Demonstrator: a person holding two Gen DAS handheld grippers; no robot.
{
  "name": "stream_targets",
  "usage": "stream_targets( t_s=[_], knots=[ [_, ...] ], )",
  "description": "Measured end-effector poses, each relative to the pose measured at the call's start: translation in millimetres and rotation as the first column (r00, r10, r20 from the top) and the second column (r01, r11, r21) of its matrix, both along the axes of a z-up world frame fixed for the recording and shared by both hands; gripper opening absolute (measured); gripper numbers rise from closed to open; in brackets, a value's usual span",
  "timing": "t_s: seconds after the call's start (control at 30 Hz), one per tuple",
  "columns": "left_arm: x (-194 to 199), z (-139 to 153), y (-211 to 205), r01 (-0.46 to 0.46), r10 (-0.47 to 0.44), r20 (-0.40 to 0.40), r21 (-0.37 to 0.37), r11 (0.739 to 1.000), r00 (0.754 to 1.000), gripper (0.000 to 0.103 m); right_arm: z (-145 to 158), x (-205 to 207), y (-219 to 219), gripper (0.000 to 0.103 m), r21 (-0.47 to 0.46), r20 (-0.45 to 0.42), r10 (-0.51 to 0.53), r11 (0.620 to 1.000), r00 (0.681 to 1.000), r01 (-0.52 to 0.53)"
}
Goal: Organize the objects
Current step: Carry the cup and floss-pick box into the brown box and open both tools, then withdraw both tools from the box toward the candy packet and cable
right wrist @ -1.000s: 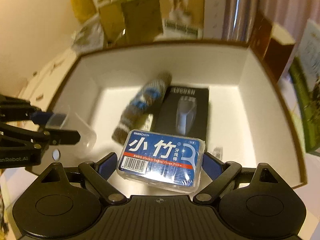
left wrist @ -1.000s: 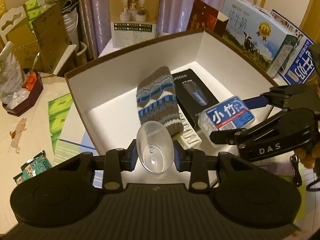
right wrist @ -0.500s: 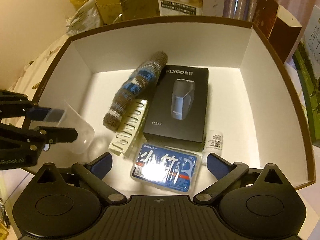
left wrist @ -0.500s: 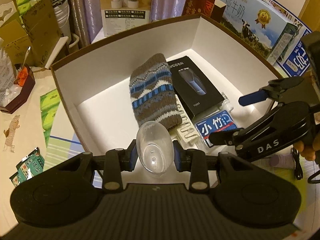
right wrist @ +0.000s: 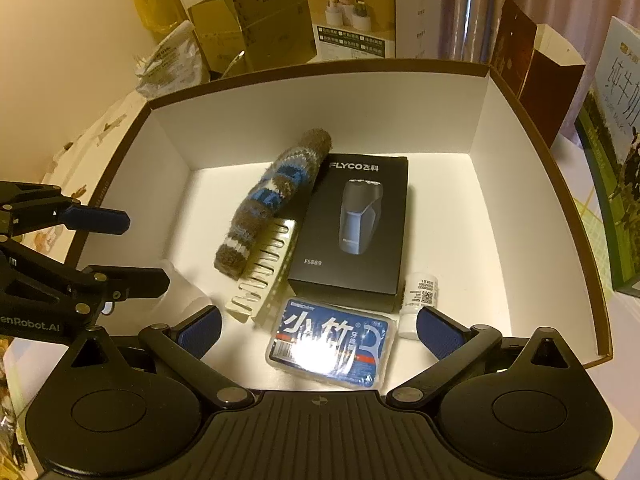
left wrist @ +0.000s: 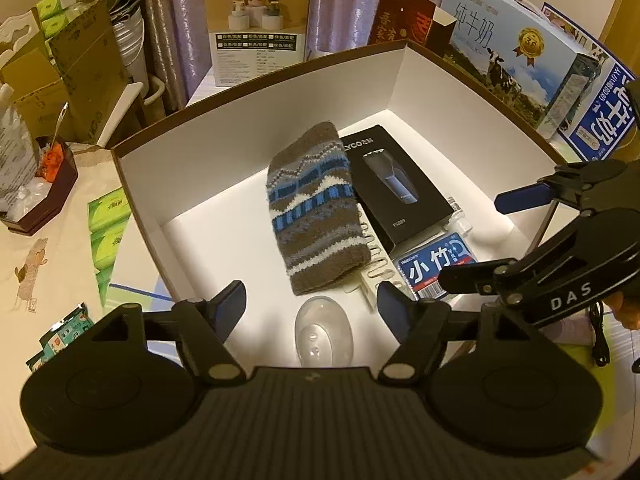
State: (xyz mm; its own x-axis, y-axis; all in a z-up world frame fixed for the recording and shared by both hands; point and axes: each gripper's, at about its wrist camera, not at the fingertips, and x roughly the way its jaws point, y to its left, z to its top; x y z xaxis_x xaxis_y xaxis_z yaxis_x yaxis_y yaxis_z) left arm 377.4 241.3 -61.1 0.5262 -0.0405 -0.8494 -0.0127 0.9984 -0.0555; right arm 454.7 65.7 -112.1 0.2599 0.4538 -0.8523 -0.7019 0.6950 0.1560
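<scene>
Our left gripper (left wrist: pixel 312 304) and right gripper (right wrist: pixel 318 326) gape empty over the cardboard box (right wrist: pixel 520 184). Only the left view shows the clear cup (left wrist: pixel 324 336) whole, near the knitted sock (left wrist: pixel 316 216).

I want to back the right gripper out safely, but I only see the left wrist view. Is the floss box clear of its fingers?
Observer: Yes. In the right wrist view the floss box lies flat on the carton floor between the right gripper's open fingers, touching neither.
Operator: And the white thing behind it?
Observer: A small white bottle with a printed label, beside the black shaver box's near right corner.
</scene>
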Motion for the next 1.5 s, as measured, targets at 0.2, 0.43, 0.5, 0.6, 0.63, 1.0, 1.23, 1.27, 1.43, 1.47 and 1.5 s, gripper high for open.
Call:
stream_targets(
  t_s=[0.2, 0.43, 0.5, 0.6, 0.63, 1.0, 1.23, 1.27, 1.43, 1.47, 1.5],
  knots=[
    [-2.9, 3.2, 1.4, -0.011, 0.011, 0.004, 0.001, 1.0, 1.0, 0.072, 7.2, -5.0, -3.5, 0.101, 0.021, 0.012, -0.006, 1.0, 1.0, 0.006],
    [-9.5, 12.5, -0.3, -0.015, 0.015, 0.023, 0.001, 1.0, 1.0, 0.072, 19.6, -12.1, -10.1, 0.101, 0.059, 0.026, -0.018, 0.998, 1.0, 0.016],
    [-11.9, 16.2, -0.9, -0.017, 0.017, 0.031, 0.002, 1.0, 0.999, 0.072, 24.3, -15.4, -13.2, 0.101, 0.071, 0.032, -0.022, 0.997, 0.999, 0.02],
    [-18.2, 24.5, -2.3, -0.022, 0.022, 0.048, 0.0, 1.0, 0.999, 0.072, 33.3, -21.9, -20.0, 0.101, 0.1, 0.044, -0.032, 0.995, 0.998, 0.028],
    [-21.2, 28.0, -3.2, -0.025, 0.025, 0.057, 0.001, 1.0, 0.998, 0.072, 37.2, -24.7, -23.3, 0.101, 0.117, 0.047, -0.039, 0.993, 0.998, 0.033],
    [-76.2, 67.7, -18.1, -0.024, 0.028, 0.166, -0.025, 0.999, 0.986, 0.076, 75.6, -78.7, -75.3, 0.101, 0.274, 0.082, -0.126, 0.957, 0.989, 0.099],
    [-112.5, 71.0, -37.0, 0.013, -0.006, 0.196, -0.035, 0.999, 0.981, 0.076, 82.2, -121.3, -111.2, 0.101, 0.33, 0.072, -0.209, 0.928, 0.975, 0.175],
    [-117.5, 70.4, -40.0, 0.019, -0.011, 0.198, -0.036, 0.999, 0.98, 0.076, 81.9, -127.3, -116.3, 0.101, 0.334, 0.066, -0.224, 0.923, 0.972, 0.19],
    [-139.3, 66.7, -54.8, 0.047, -0.037, 0.204, -0.043, 0.998, 0.978, 0.076, 78.4, -155.9, -144.7, 0.101, 0.351, 0.028, -0.292, 0.898, 0.956, 0.265],
    [-143.5, 65.7, -57.3, 0.051, -0.041, 0.203, -0.045, 0.998, 0.978, 0.076, 77.7, -161.7, -150.3, 0.101, 0.351, 0.021, -0.305, 0.894, 0.952, 0.278],
    [-146.9, 64.7, -59.8, 0.056, -0.045, 0.202, -0.047, 0.997, 0.978, 0.076, 77.2, -166.6, -155.9, 0.101, 0.35, 0.016, -0.314, 0.891, 0.949, 0.289]
  ],
)
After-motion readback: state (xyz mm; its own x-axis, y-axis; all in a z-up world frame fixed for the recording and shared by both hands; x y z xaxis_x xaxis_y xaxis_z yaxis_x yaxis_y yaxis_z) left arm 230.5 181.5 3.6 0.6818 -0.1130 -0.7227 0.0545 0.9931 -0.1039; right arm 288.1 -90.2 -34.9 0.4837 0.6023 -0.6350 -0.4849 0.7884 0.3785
